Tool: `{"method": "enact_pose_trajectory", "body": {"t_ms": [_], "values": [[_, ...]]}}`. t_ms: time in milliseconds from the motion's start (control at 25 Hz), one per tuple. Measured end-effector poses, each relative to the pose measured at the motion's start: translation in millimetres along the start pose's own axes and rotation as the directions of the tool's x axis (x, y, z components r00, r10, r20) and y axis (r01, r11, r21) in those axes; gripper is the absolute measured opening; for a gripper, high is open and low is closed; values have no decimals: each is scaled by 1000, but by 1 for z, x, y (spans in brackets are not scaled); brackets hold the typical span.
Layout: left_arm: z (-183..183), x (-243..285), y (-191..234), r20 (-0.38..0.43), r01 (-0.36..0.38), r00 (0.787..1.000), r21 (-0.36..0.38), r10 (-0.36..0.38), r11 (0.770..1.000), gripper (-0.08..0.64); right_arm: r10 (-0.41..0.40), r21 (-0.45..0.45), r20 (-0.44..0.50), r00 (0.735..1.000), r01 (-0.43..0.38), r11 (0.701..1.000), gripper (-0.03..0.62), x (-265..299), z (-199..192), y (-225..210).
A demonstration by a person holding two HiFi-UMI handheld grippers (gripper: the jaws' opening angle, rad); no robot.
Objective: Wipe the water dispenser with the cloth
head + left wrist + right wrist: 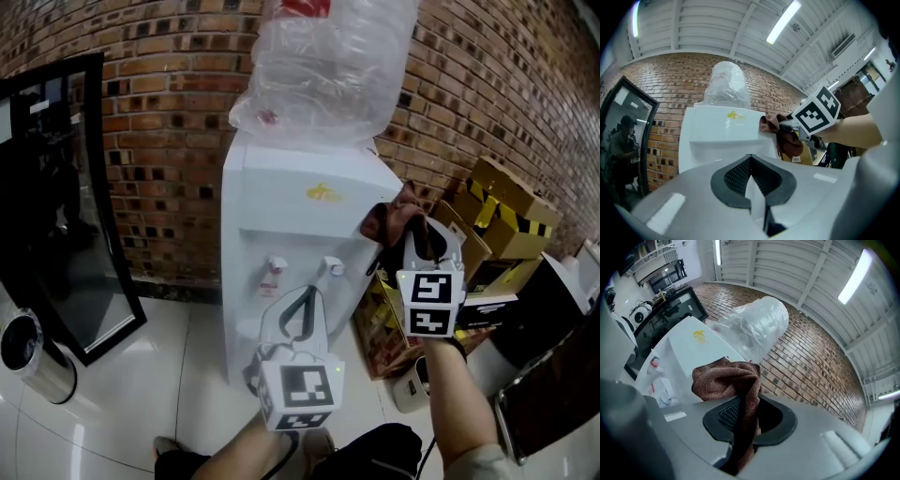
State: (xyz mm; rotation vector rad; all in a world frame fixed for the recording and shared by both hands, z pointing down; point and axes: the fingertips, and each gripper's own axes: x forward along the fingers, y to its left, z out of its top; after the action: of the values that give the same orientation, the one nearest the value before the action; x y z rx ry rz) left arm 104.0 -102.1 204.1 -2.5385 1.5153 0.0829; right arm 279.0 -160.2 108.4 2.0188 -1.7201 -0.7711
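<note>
A white water dispenser [291, 192] stands against the brick wall, with a plastic-wrapped bottle [323, 66] on top. My right gripper [420, 232] is shut on a brown cloth [392, 217], and the cloth lies against the dispenser's upper right edge. The right gripper view shows the cloth [726, 378] bunched over the jaws, with the dispenser top [689, 350] just beyond. My left gripper [302, 300] hovers in front of the taps [275, 269], shut and holding nothing. The left gripper view shows the dispenser front [722, 129] and the cloth [785, 138] at its right side.
A black-framed glass panel [66, 187] leans at the left, with a steel bin [28, 352] below it. Cardboard boxes [497, 216] crowd the floor right of the dispenser. White floor tiles [169, 394] lie in front.
</note>
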Motion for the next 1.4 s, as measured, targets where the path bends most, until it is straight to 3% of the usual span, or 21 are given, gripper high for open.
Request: {"method": "enact_pose_trajectory", "body": {"t_ms": [200,400,600,800,1000,1400], "values": [[1,-8,11,-6,-19,1000,18,19,1000,0,2,21,9,1000,-2,1000,71,-8,7,0],[7,-23,31,0,-54,999,29,54,998,0,17,32,124,992,-21,999,72,-31,54,10],[5,-44,67,-21,-107,994,49,108,993,0,90,-3,272,958,-92,996,72,-56,120,52],[-20,-71,116,-91,-175,979,105,184,979,0,202,-125,350,915,-168,978,72,-71,165,117],[-29,-93,160,-117,-239,961,112,252,965,0,279,-175,352,893,-230,957,72,-71,186,174],[-32,-104,182,-122,-253,957,94,263,963,0,374,-259,276,885,-307,916,72,-48,180,249]]}}
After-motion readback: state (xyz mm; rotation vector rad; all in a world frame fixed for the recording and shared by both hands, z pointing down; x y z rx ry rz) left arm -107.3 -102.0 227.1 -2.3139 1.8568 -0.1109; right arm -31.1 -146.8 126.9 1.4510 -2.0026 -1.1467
